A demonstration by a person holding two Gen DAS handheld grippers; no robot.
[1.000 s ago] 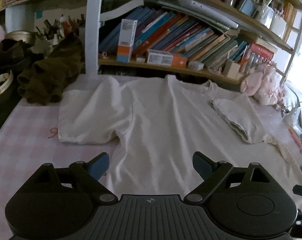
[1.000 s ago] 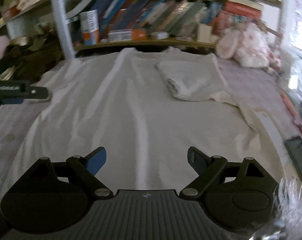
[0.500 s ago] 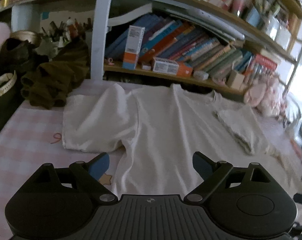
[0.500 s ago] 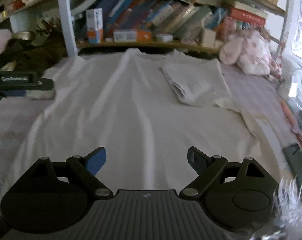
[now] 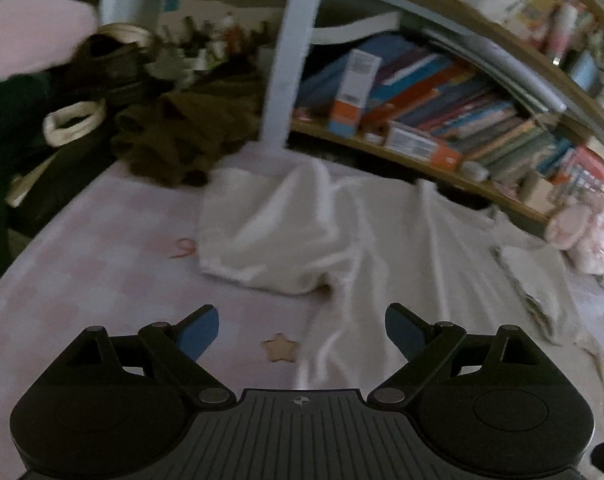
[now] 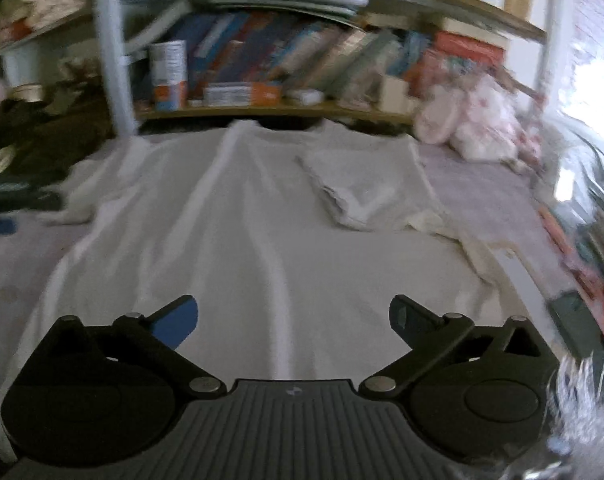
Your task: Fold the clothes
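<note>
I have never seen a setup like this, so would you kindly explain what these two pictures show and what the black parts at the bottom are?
Each picture comes from a camera mounted on a handheld gripper, looking forward along its two fingers. The black parts are the left gripper in one view and the right gripper in the other. Both hold nothing; the right one's jaws are opening. On the pink checked bedsheet lies a white short-sleeved T-shirt, one sleeve already folded in. A bookshelf of colourful books stands behind.
</note>
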